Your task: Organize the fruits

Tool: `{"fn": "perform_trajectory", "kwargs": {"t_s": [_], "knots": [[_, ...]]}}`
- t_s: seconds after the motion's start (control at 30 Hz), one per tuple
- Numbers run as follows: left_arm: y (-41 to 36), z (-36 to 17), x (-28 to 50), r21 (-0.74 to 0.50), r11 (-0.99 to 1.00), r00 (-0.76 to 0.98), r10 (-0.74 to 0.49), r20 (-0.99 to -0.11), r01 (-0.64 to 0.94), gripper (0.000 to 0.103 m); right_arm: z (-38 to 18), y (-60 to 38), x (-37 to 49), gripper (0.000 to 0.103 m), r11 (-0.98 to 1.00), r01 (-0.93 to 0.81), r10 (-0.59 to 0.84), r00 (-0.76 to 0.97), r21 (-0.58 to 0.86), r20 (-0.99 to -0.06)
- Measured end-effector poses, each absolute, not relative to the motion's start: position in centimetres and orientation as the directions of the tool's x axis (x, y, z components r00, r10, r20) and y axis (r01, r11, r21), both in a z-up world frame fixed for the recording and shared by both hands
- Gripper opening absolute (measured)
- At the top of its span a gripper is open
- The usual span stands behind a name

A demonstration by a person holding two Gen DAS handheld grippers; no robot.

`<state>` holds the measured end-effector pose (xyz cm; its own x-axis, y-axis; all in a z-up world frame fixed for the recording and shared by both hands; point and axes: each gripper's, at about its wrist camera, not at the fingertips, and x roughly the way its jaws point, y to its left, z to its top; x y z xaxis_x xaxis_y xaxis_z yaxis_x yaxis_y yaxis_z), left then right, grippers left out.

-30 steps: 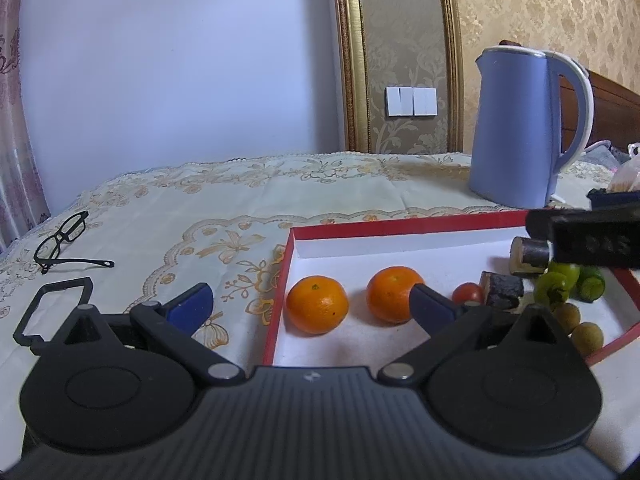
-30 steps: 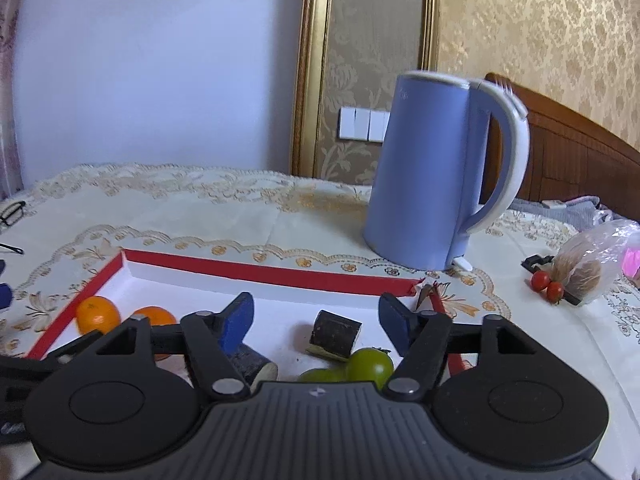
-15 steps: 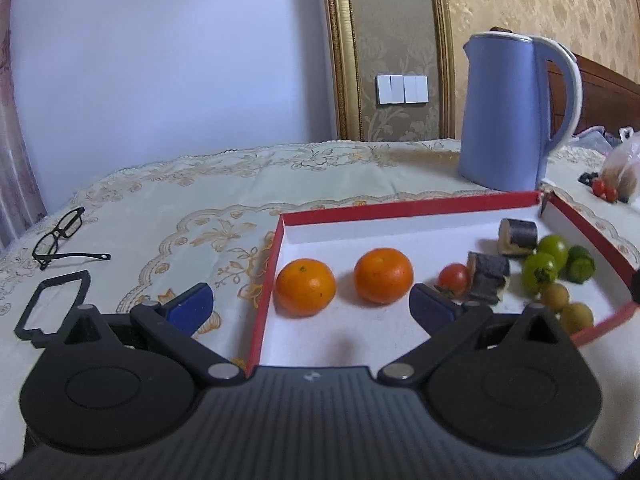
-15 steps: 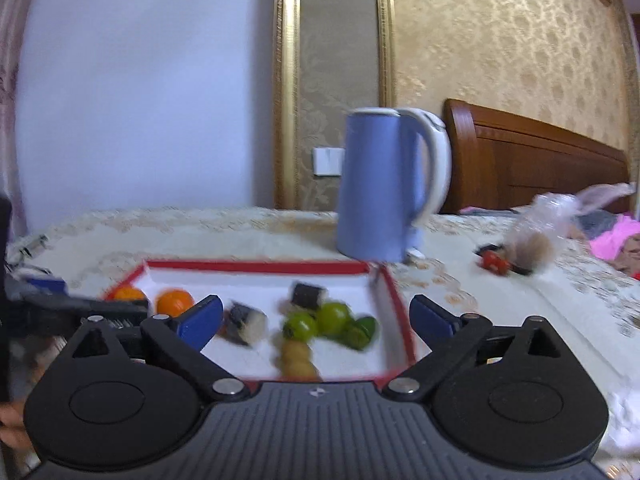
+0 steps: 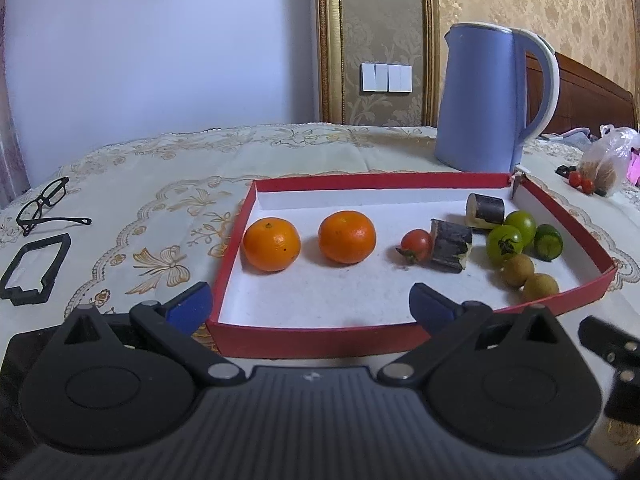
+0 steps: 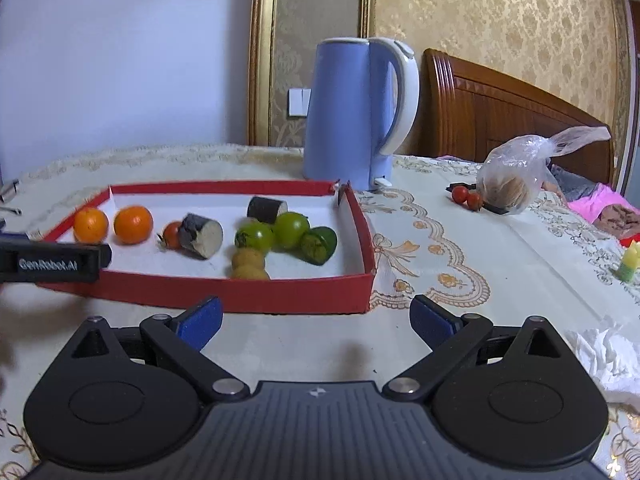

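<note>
Hovering wide-jawed and empty before the red tray (image 5: 400, 342) of sorted fruit, left gripper (image 5: 310, 304) and right gripper (image 6: 316, 320) seem between picks; next likely fetches the two cherry tomatoes (image 6: 466, 197) loose beside the plastic bag (image 6: 516, 172).

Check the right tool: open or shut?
Open. In the right wrist view the right tool has its blue pads spread wide, with only tablecloth between them.

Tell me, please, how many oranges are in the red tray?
2: one orange near the red tray's left wall, the other orange just right of it. None seems hidden.
</note>
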<state>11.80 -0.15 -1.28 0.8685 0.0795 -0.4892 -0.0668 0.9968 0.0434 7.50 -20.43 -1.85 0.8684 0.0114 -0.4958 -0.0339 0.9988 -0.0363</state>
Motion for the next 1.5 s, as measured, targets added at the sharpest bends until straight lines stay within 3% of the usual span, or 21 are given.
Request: {"fn": "perform_trajectory", "kwargs": {"t_s": [0.5, 0.9, 1.5], "knots": [[-1.0, -0.7, 10.6, 0.069, 0.996, 0.895, 0.076, -0.44, -0.05, 0.103, -2.0, -20.1, 7.8, 0.101, 0.998, -0.036, 0.003, 0.859, -0.055, -0.512], [-0.8, -1.3, 9.4, 0.044, 0.998, 0.866, 0.063, -0.496, -0.047, 0.103, -1.9, -19.8, 8.4, 0.101, 0.991, -0.039, -0.034, 0.857, -0.131, -0.515], [-1.1, -1.6, 9.6, 0.063, 0.997, 0.859, 0.07, -0.507, -0.044, 0.103, -2.5, -19.7, 9.1, 0.101, 0.991, -0.052, -0.028, 0.827, -0.126, -0.561]]}}
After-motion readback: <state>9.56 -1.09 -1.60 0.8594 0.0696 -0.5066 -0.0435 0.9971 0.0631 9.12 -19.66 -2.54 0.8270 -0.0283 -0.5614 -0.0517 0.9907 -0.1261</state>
